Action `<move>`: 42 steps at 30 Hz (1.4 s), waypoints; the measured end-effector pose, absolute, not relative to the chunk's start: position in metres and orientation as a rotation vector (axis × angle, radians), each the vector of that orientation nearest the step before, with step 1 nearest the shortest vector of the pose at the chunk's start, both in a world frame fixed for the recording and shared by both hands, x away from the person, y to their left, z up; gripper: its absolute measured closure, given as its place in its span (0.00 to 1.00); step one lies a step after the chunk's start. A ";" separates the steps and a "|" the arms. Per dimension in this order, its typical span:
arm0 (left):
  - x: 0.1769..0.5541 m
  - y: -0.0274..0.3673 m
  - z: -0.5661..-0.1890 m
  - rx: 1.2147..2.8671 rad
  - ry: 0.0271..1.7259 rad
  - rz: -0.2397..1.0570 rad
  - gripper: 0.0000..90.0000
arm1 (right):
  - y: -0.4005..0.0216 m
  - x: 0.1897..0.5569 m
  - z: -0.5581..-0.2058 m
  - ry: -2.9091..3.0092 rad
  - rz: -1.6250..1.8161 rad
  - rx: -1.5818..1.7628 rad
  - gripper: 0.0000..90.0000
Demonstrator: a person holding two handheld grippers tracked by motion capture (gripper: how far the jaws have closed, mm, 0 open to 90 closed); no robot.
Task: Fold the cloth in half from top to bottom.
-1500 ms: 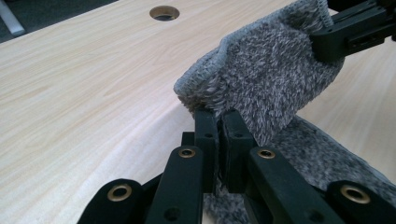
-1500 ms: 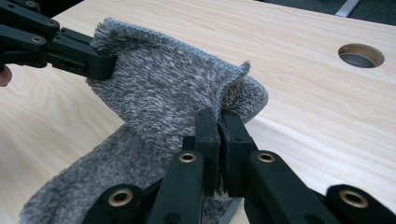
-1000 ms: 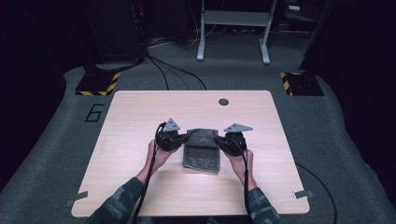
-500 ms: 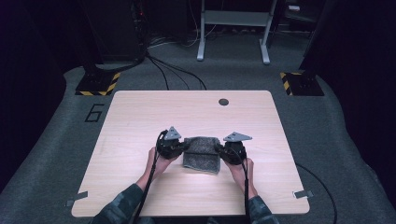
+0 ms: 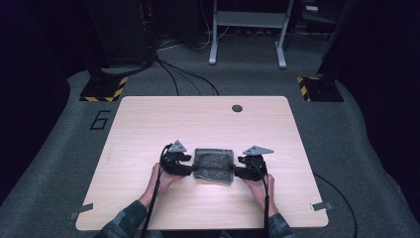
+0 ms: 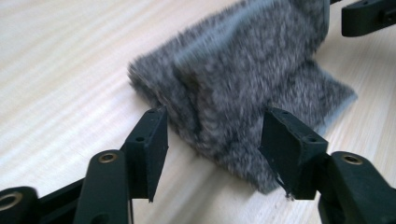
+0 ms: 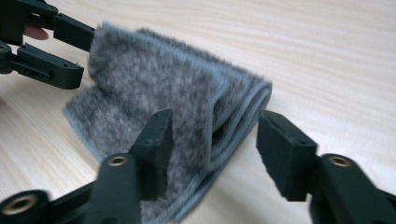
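So the folded grey fuzzy cloth (image 5: 213, 165) sits on the wooden surface (image 5: 148, 124), toward the near edge. Left gripper (image 5: 187, 169) and right gripper (image 5: 236, 173) flank it, fingers just opened and loose around its ends, not pinching. Up close the right gripper view shows the stacked hemmed layers (image 7: 243, 116); from the high view it's just a flat patch.

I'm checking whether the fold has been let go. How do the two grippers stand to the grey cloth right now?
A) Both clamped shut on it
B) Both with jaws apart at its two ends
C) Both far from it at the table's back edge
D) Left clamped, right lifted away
B: the left gripper and right gripper both show a clear gap between pads and the folded grey cloth, having just opened.
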State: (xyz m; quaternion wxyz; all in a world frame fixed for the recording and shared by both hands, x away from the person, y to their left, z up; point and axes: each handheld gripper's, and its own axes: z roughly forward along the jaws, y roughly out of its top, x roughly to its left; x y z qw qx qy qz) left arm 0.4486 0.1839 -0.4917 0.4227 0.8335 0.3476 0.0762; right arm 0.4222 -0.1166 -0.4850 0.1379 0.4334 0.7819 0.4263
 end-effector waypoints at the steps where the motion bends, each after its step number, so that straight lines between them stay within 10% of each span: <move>1: 0.454 0.183 -0.489 2.089 0.858 0.196 0.43 | -0.117 0.426 -0.483 2.259 1.235 1.256 0.46; 8: 0.475 0.164 -0.487 2.126 0.861 0.144 0.51 | -0.105 0.457 -0.482 2.342 1.194 1.303 0.51; 13: 0.472 0.158 -0.486 2.143 0.812 0.160 0.83 | -0.099 0.459 -0.483 2.370 1.179 1.278 0.82; 19: 0.457 0.161 -0.484 2.126 0.746 0.146 0.89 | -0.101 0.445 -0.478 2.360 1.194 1.241 0.91; 30: 0.436 0.169 -0.494 2.124 0.707 0.087 0.84 | -0.107 0.408 -0.479 2.360 1.209 1.195 0.91; 42: 0.449 0.178 -0.499 2.091 0.851 0.051 0.52 | -0.107 0.449 -0.476 2.352 1.222 1.297 0.70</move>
